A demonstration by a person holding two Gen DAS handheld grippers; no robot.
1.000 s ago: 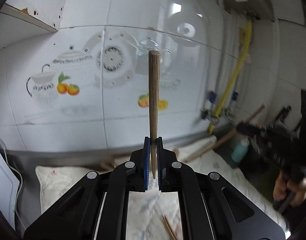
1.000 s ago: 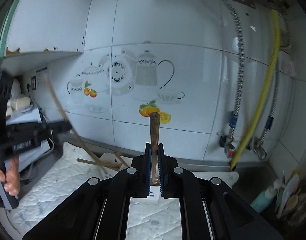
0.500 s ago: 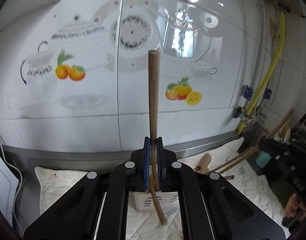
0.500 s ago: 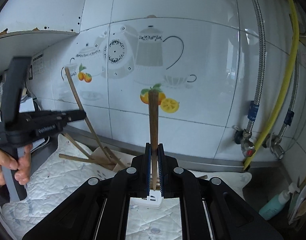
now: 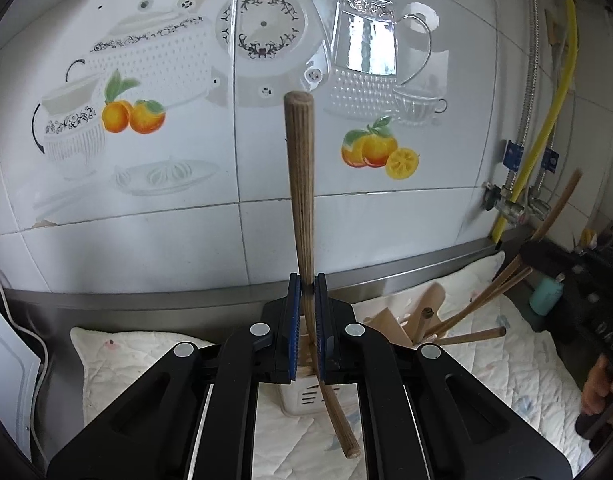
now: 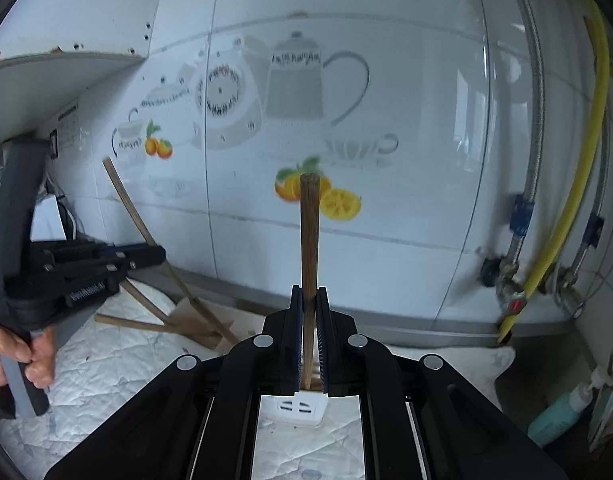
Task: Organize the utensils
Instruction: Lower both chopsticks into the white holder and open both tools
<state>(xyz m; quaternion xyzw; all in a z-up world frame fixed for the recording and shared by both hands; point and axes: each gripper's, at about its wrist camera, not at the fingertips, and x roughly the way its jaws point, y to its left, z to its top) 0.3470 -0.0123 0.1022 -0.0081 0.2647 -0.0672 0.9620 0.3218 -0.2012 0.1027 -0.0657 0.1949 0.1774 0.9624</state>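
Where the blue-padded jaws of the left gripper [image 5: 306,292] meet, they are clamped on a long ribbed brown wooden stick [image 5: 300,184], which rises steeply above them toward the tiled wall and curves down behind them to end low over the white quilted cloth on the surface [image 5: 146,356]. Just beneath these jaws stands a white slotted plastic utensil holder [image 5: 306,398]. The right gripper [image 6: 309,300] is likewise clamped on a second ribbed brown wooden stick [image 6: 309,232], held nearly upright, its lower end reaching down to the same white holder [image 6: 296,406] directly below. Both tools tilt somewhat downward toward the cloth.

Seen from the right wrist, the person's left hand [image 6: 14,350] grips the other tool's handle at the left edge. From the left wrist, the right hand [image 5: 602,386] shows at the far right.

To the right of the holder, a pale wooden spatula and several loose wooden sticks [image 5: 466,316] lie heaped on the cloth, near the steel ledge at the wall's foot. A teal bottle [image 6: 562,412] stands off the cloth's right end, below a yellow hose [image 6: 582,152] and braided metal pipes. Bare cloth lies open to the left of the holder and in front of it; the wall closes the far side.
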